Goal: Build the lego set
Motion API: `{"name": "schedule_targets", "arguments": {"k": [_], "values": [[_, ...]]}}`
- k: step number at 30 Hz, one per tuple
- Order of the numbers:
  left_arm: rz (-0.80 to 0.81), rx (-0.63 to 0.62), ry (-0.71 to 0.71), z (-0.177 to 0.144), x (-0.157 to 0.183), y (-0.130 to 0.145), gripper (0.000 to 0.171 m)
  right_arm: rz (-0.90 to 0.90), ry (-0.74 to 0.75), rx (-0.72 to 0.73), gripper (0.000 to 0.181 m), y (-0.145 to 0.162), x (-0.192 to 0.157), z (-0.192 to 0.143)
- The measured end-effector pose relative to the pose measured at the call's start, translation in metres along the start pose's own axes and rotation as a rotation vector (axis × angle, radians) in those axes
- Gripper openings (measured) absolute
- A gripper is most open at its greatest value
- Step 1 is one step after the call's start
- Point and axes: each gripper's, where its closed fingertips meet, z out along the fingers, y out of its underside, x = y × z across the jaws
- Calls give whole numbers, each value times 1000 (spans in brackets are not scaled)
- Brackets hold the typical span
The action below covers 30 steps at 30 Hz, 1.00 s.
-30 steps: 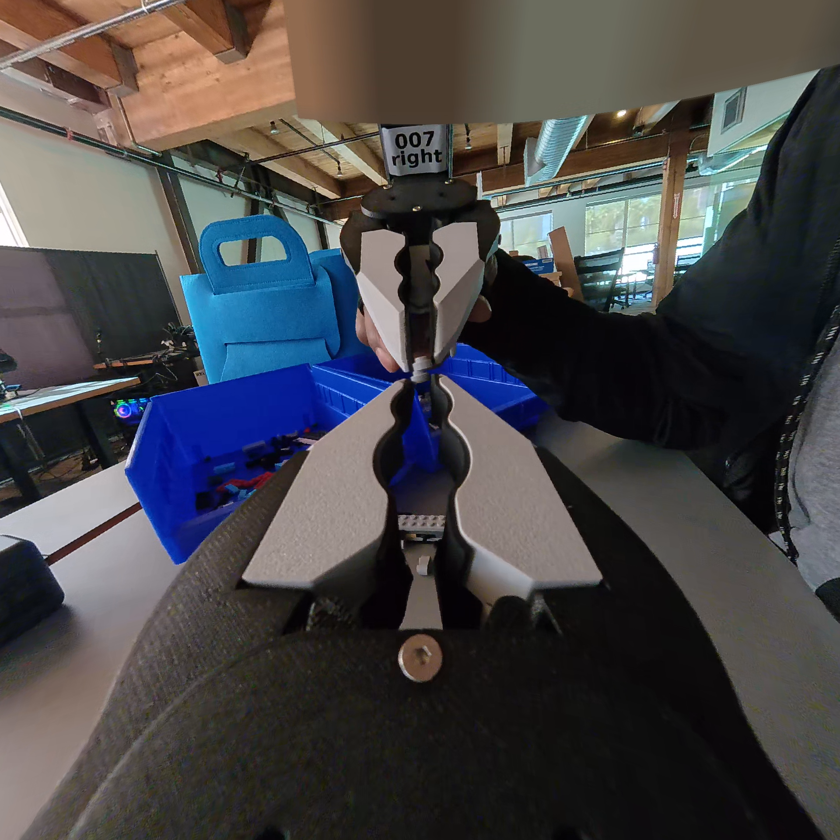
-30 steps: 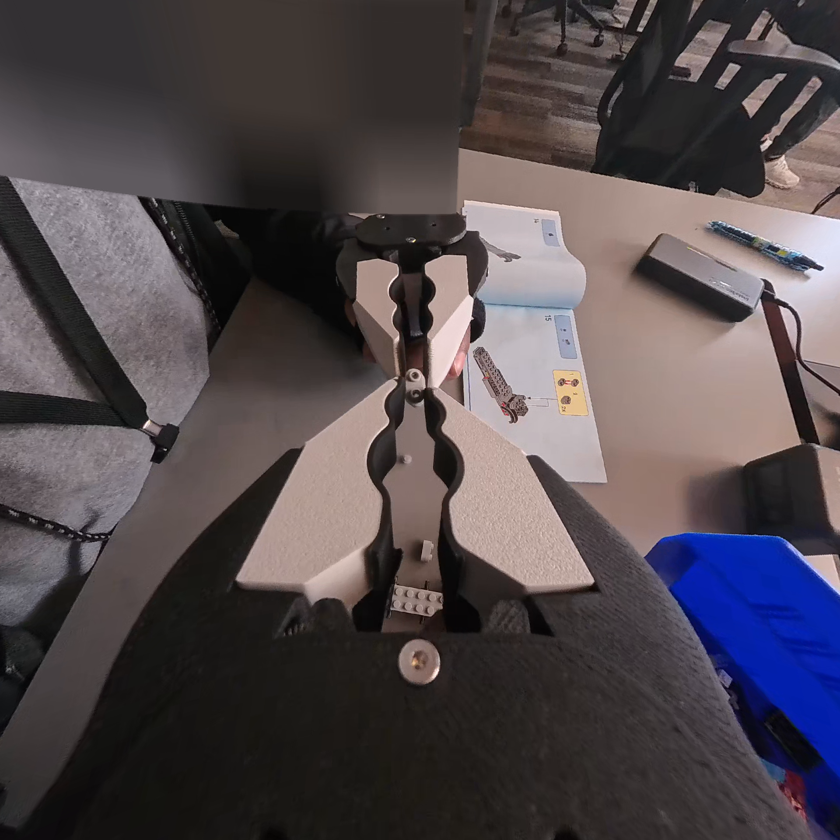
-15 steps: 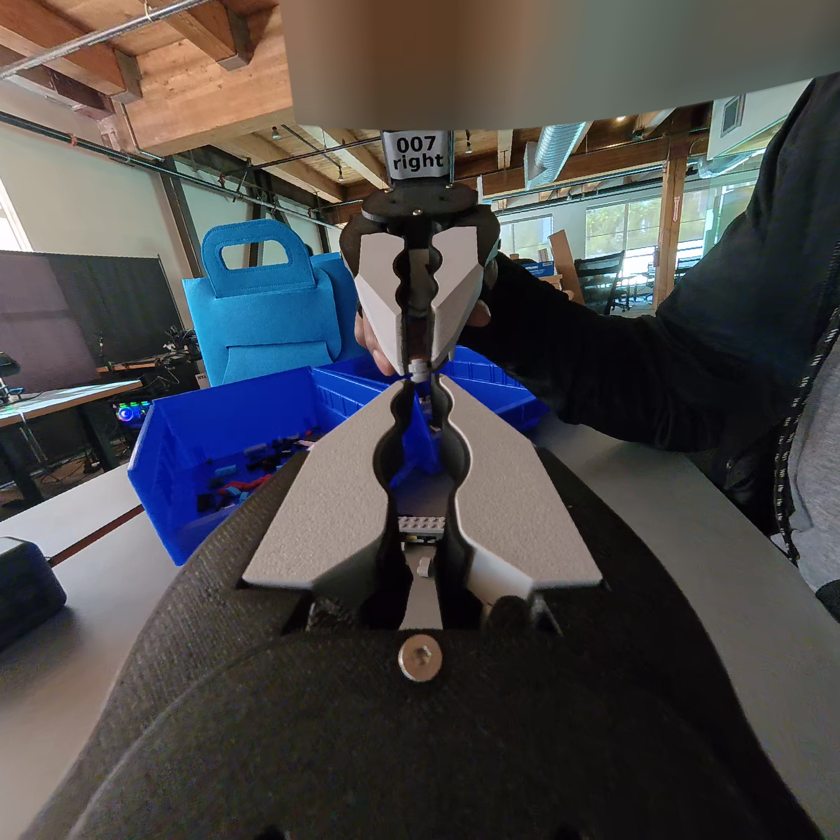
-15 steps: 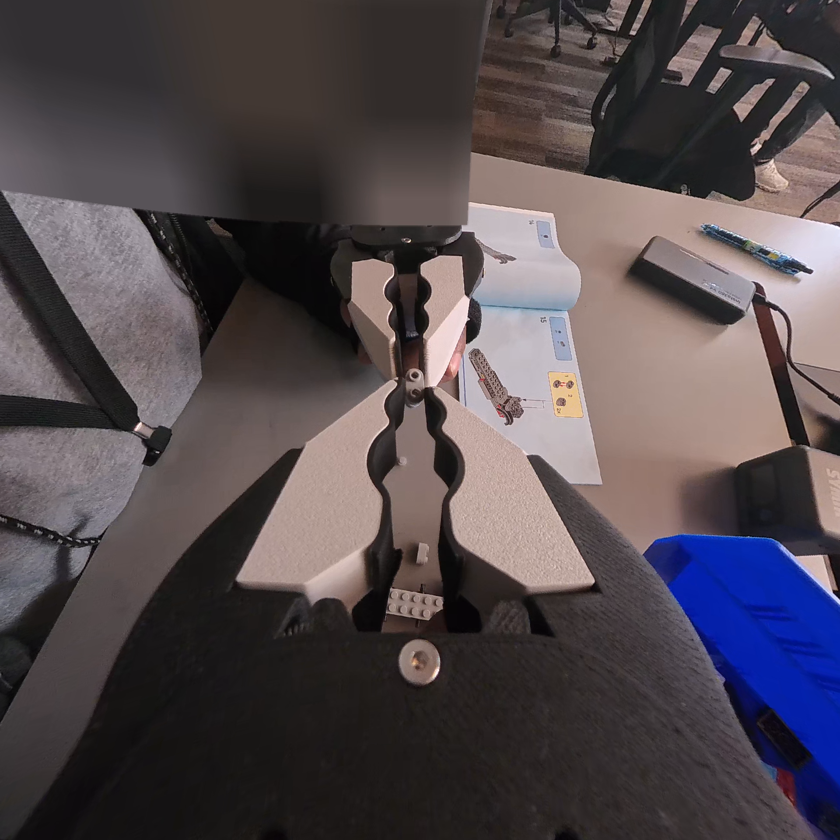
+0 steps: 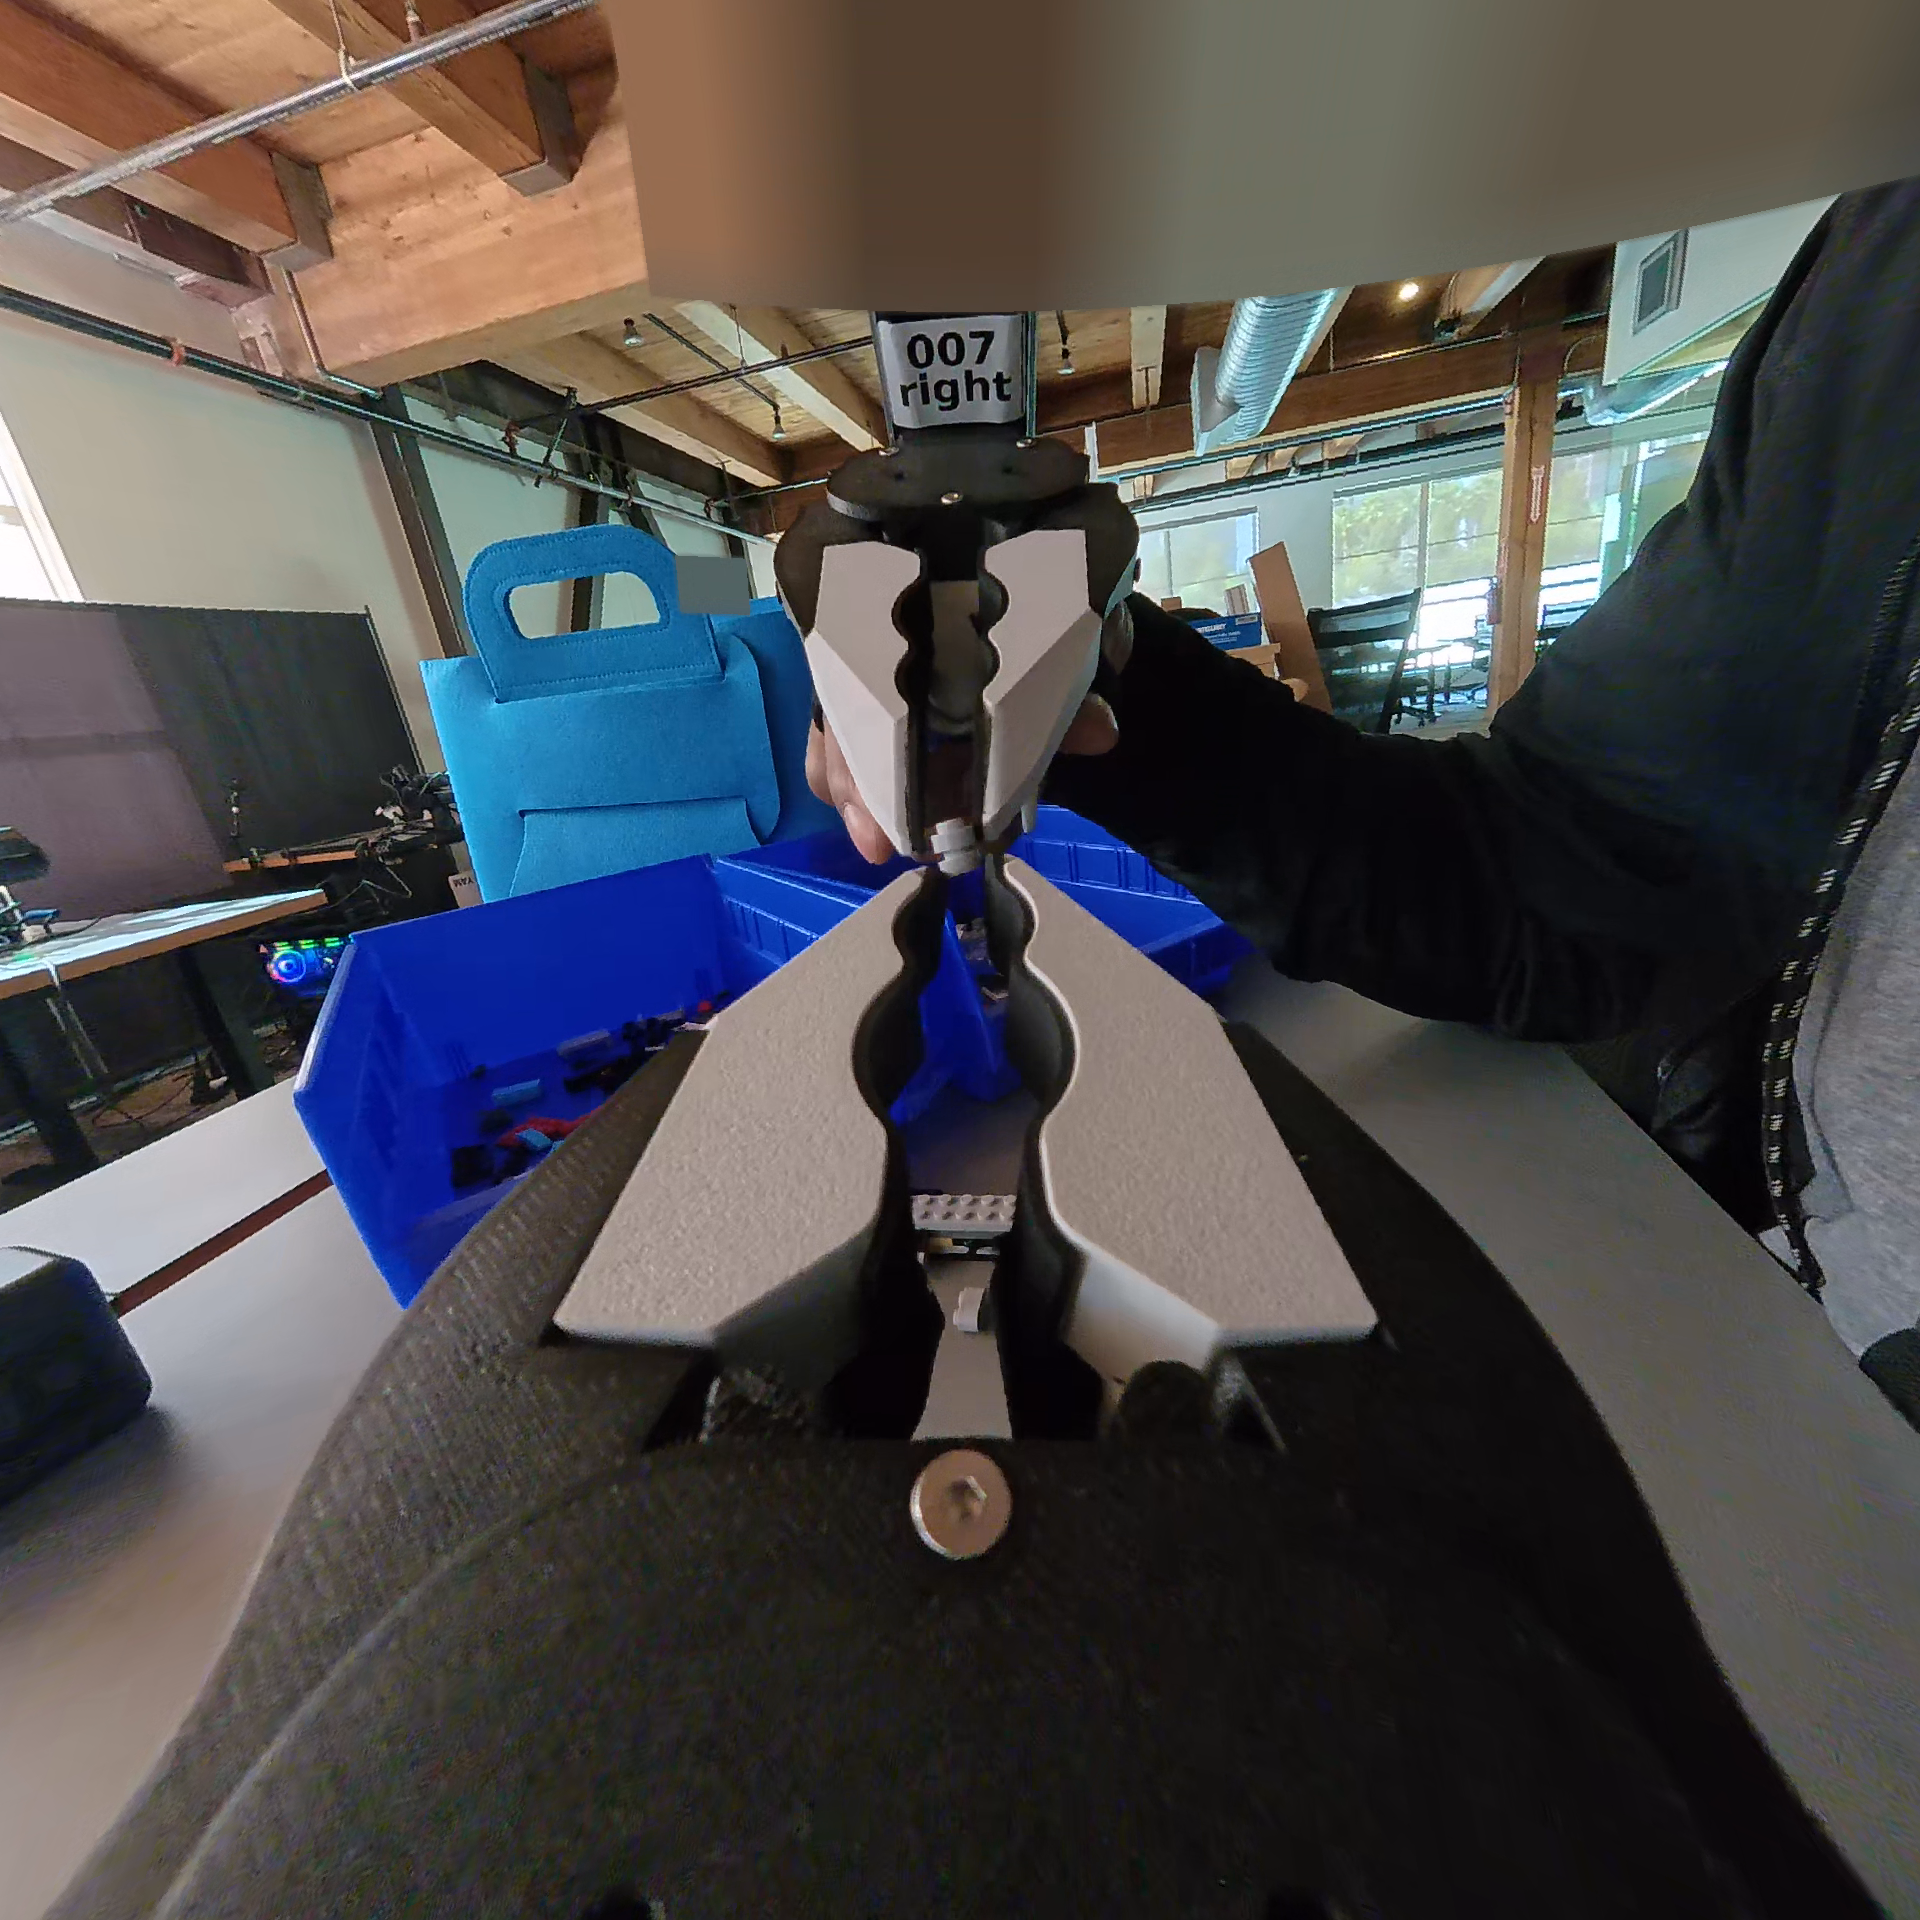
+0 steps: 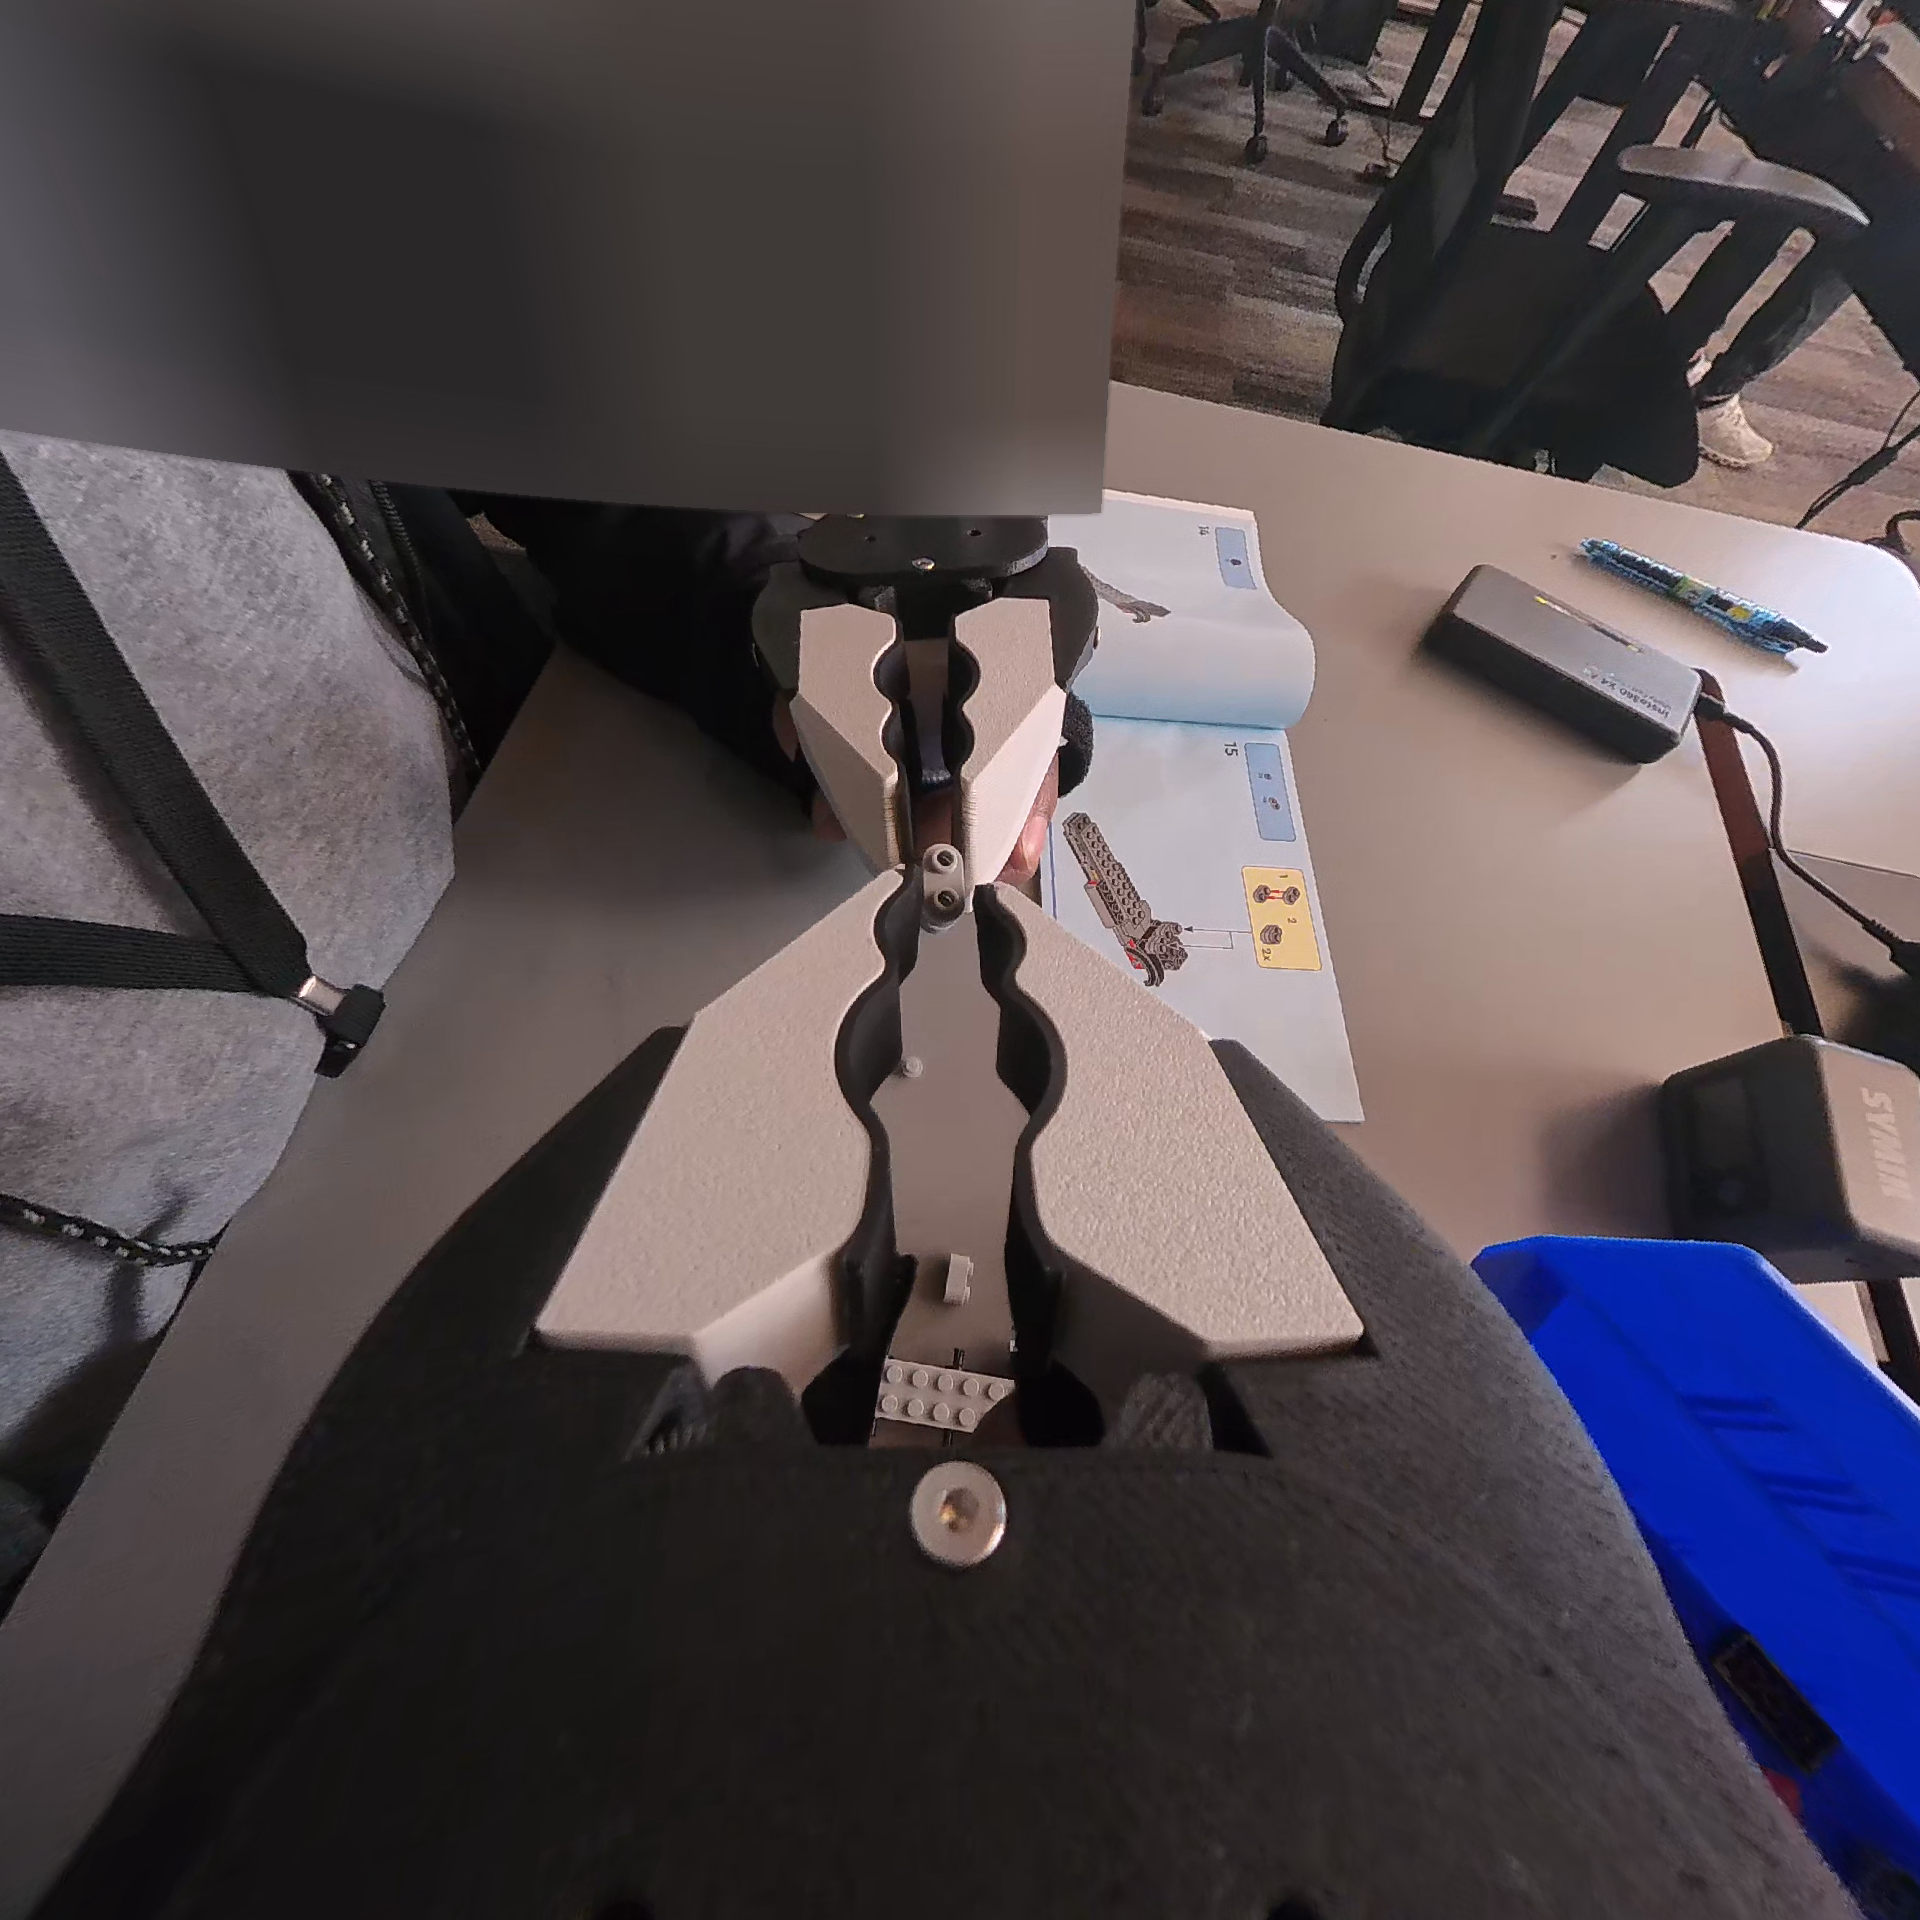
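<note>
Carefully, mate two small grey lego bits held tip to tip.
Left gripper (image 5: 961, 904) and right gripper (image 6: 940, 909) each pinch one piece (image 6: 942, 891); align squarely, then press gently.

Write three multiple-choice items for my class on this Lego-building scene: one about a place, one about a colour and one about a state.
1. Where does the instruction booklet lie?
A. on the floor
B. on the table
C. on a chair

2. What colour is the bin that holds the loose pieces?
A. red
B. green
C. blue

3. In what state is the booklet?
A. open
B. shut
C. rolled up

Answers:
1 B, its pages lie flat on the grey tabletop.
2 C, its walls are bright blue.
3 A, two printed pages show, and the far one curves upward.
</note>
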Motion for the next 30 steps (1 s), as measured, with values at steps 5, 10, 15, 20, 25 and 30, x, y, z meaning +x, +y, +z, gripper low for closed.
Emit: {"name": "schedule_targets", "arguments": {"k": [5,10,15,20,25,30], "values": [[4,5,5,0,1,-1,8,-2,3,6,11,-1,0,-1],[-6,-4,0,0,-1,2,8,0,-4,9,11,0,0,0],[-11,-3,3,0,-1,3,8,-6,-10,15,11,1,-1,0],[-13,3,5,-1,-1,2,8,-14,-12,32,10,0,-1,0],[-25,23,16,-2,-1,-1,8,-45,-6,56,9,-3,-1,1],[-52,48,35,-3,1,-4,8,-88,0,80,7,-7,-3,1]]}}
